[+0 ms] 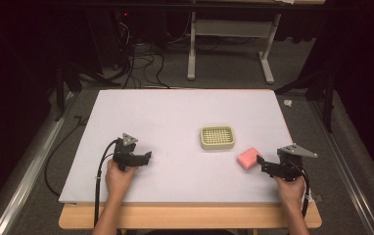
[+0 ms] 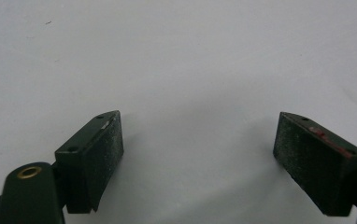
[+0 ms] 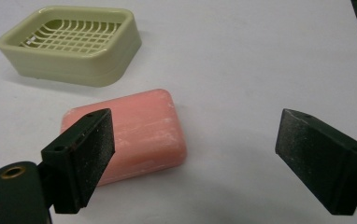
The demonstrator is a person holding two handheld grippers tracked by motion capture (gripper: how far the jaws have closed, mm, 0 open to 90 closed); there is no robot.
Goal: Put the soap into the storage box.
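A pink bar of soap [image 1: 249, 158] [image 3: 141, 134] lies flat on the white table top [image 1: 175, 117], right of centre. Just beyond it stands a pale green soap dish [image 1: 217, 137] [image 3: 74, 44] with a grid floor, holding nothing. My right gripper [image 1: 263, 165] [image 3: 193, 158] is open close to the soap's near right side; in the right gripper view its left jaw overlaps the soap's near corner and the gap between the jaws lies mostly right of the bar. My left gripper [image 1: 146, 159] [image 2: 197, 154] is open over bare white surface at the left, nothing between its jaws.
The white top rests on a wooden table whose front edge [image 1: 190, 215] shows below it. Cables [image 1: 141, 58] and a white frame's legs [image 1: 268, 73] stand on the dark floor beyond the table. Metal rails [image 1: 28, 166] run along both sides.
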